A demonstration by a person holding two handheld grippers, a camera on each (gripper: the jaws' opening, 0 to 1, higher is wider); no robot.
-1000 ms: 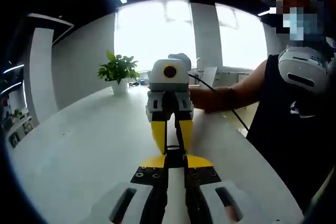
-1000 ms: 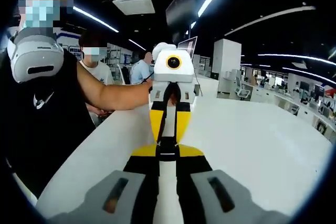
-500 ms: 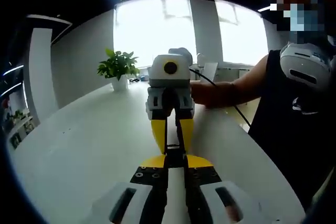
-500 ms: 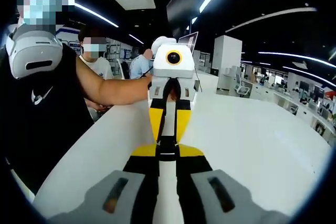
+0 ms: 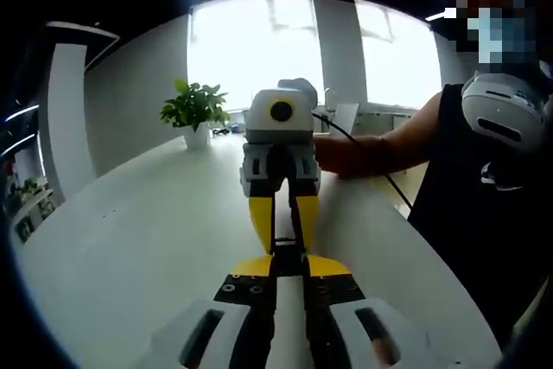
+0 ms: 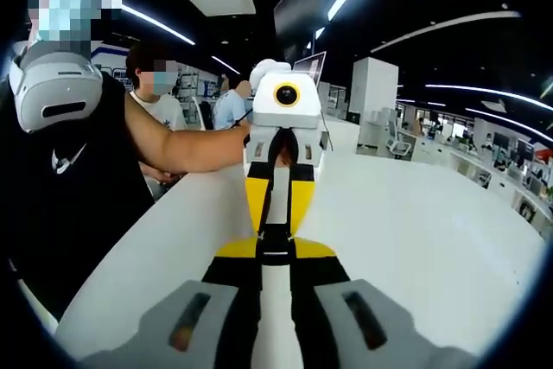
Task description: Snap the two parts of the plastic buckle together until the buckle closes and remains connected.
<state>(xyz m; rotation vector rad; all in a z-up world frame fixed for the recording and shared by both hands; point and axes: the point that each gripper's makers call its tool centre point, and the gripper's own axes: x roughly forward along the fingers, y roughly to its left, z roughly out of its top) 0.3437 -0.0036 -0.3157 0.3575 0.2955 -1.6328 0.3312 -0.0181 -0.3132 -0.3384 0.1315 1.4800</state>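
My two grippers meet tip to tip above the white table. In the left gripper view my left gripper rises from the bottom, its jaws close together on a small black buckle. The right gripper faces it with yellow fingers, held by a person's hand. In the right gripper view my right gripper is likewise shut on the black buckle, and the left gripper points back at it. The buckle's seam is hidden between the tips.
A potted plant stands at the table's far end by bright windows. A person in a black top with a white headset stands at the table's edge. Other people sit behind.
Both views have shifted slightly, so the facing gripper sits a little higher than a second ago. The grippers stay tip to tip on the buckle.
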